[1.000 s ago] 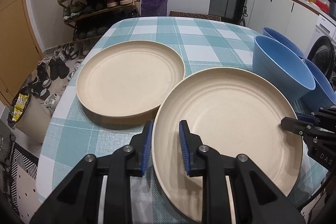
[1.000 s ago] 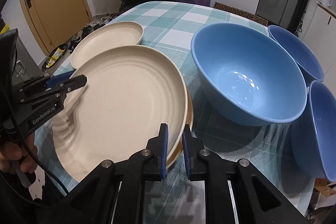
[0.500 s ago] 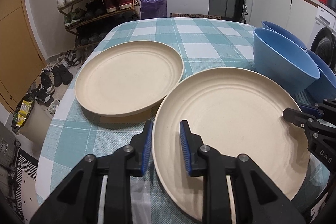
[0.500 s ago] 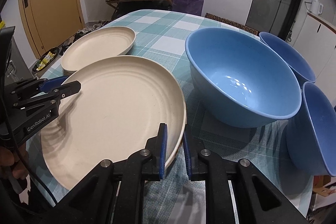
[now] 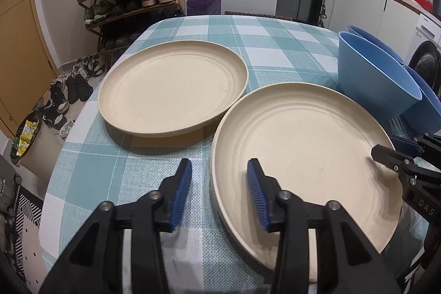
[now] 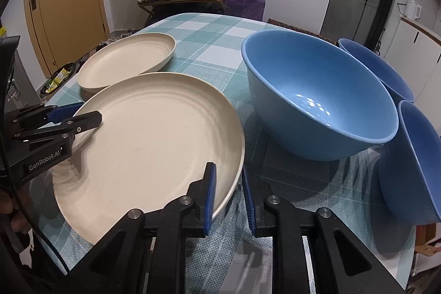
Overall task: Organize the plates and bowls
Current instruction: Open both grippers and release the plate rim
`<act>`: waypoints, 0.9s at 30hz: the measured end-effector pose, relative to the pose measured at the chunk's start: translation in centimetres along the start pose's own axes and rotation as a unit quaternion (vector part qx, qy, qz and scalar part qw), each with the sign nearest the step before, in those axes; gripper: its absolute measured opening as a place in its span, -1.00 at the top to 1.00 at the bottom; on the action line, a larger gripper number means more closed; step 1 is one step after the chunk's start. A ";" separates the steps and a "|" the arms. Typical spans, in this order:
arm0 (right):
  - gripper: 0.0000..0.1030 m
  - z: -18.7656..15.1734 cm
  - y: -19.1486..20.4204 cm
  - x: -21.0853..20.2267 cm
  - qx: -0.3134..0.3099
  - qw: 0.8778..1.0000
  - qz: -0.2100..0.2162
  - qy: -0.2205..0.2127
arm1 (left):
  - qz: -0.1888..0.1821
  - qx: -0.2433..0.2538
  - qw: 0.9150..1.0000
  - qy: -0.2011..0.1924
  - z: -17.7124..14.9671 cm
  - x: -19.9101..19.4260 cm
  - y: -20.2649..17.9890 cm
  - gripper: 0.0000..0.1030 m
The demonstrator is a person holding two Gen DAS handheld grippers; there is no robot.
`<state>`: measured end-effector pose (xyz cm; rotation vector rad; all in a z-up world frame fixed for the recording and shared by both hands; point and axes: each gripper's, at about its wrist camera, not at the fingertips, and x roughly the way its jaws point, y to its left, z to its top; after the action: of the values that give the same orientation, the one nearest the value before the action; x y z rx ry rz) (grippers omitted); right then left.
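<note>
My left gripper (image 5: 219, 190) is opening at the bottom of its view, its blue pads astride the near plate's (image 5: 306, 156) left rim but clear of it. My right gripper (image 6: 228, 193) is opening too, pads either side of that plate's right rim without pressing. The plate lies flat on the checked bench (image 5: 264, 40), the second plate (image 5: 172, 84) upper left, three blue bowls (image 6: 317, 98) at right.
</note>
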<state>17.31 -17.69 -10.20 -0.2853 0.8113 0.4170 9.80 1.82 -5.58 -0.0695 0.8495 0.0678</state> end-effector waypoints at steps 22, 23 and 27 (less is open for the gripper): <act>-0.98 -0.2 0.9 -3.6 0.028 0.995 0.050 -0.081 | 0.011 -0.030 0.999 -0.025 -0.4 -2.6 2.9 -0.99; -0.98 -0.2 0.9 -3.7 0.033 0.995 0.055 -0.082 | 0.011 -0.030 0.999 -0.029 -0.4 -2.8 3.0 -0.99; -0.98 -0.1 1.3 -3.5 0.050 0.993 0.071 -0.082 | 0.008 -0.035 0.999 -0.032 -0.3 -3.2 3.8 -1.00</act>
<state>14.49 -17.48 -7.79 -0.0996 0.6908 0.5246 7.11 5.51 -3.48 -0.1260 0.7829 0.1136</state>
